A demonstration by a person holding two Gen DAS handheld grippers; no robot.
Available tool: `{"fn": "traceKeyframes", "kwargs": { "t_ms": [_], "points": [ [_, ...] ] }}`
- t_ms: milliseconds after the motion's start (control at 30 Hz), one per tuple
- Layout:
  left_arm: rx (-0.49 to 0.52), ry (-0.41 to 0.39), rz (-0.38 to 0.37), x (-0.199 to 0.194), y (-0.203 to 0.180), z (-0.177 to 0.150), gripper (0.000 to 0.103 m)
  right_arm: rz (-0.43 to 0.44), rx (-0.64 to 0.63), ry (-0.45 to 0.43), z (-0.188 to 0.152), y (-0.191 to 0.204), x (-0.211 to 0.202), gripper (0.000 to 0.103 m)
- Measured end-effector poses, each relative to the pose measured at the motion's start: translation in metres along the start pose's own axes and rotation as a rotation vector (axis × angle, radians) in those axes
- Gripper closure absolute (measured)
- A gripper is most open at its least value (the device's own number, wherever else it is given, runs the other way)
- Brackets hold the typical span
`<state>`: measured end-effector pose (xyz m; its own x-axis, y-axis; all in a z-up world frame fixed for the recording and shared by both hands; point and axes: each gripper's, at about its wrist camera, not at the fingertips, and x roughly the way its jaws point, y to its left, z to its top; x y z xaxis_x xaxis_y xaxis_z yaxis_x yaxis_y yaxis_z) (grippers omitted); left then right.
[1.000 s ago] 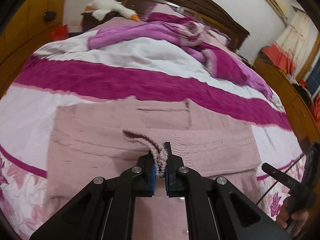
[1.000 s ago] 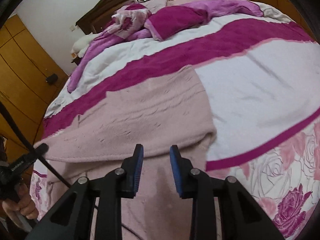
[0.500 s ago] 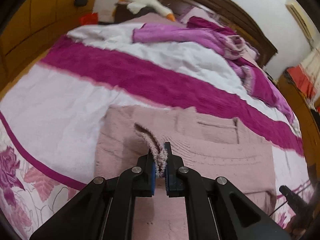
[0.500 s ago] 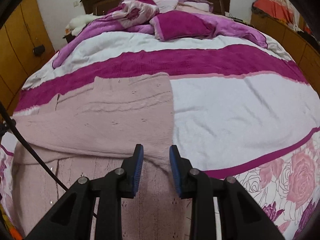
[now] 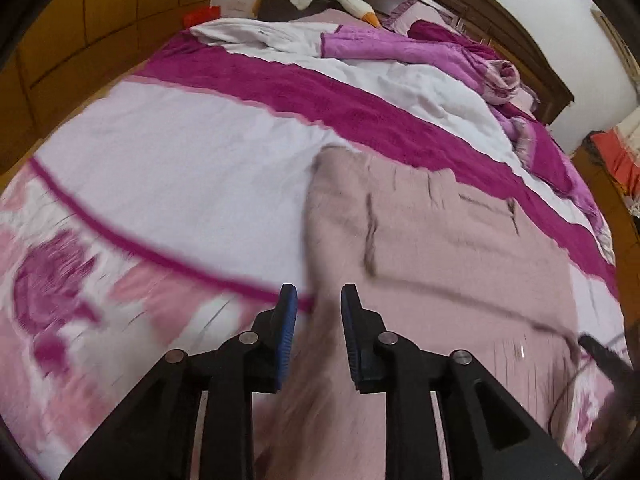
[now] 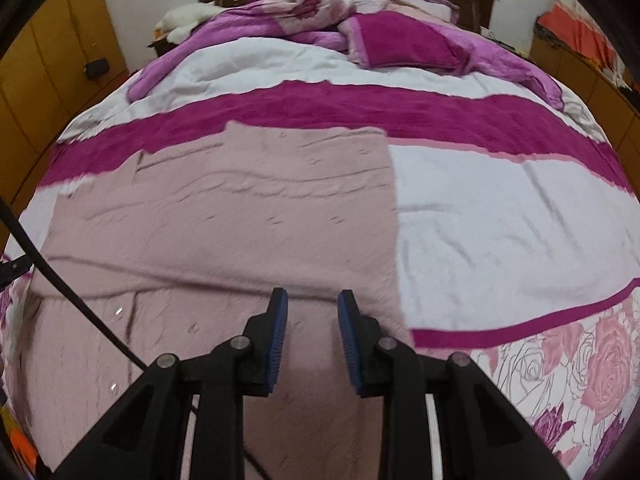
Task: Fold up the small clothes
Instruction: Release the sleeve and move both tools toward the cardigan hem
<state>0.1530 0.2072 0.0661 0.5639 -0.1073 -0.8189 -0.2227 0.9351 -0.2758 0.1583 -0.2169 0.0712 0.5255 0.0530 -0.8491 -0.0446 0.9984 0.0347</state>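
Both pairs of our blue-padded fingers stand parted with nothing between them. Our left gripper (image 5: 316,304) hangs over the left edge of the one pink knit garment (image 6: 224,216); our right gripper (image 6: 312,308) hangs over its near right part. One garment only, flat on the bedspread (image 6: 500,208), long axis running across the bed, far edge on the magenta stripe (image 6: 360,108). Open white spread lies clear on either side of the garment. One black cable (image 6: 60,284) crosses its left end.
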Motion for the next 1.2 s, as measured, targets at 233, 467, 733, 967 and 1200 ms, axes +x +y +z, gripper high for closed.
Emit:
{"fn": "traceKeyframes", "kwargs": {
  "t_ms": [233,467,733,967,1200],
  "points": [
    [0.034,-0.008,-0.100,-0.078,0.023,-0.039,0.087,0.046,-0.057,-0.043,-0.037,0.036,-0.063,0.076],
    [0.117,-0.004,-0.174,-0.124,0.014,-0.102,0.082,0.062,-0.062,-0.093,-0.085,0.041,-0.128,0.075],
    [0.083,0.141,-0.205,-0.106,0.036,-0.162,0.070,0.070,-0.018,-0.001,-0.155,0.011,-0.118,0.078],
    [-0.044,0.221,-0.277,-0.081,0.064,-0.190,0.068,0.028,0.155,-0.001,-0.197,-0.038,-0.111,0.041],
    [-0.178,0.199,-0.375,-0.070,0.072,-0.191,0.062,0.194,0.345,0.046,-0.223,-0.079,-0.082,0.040]
  ]
}}
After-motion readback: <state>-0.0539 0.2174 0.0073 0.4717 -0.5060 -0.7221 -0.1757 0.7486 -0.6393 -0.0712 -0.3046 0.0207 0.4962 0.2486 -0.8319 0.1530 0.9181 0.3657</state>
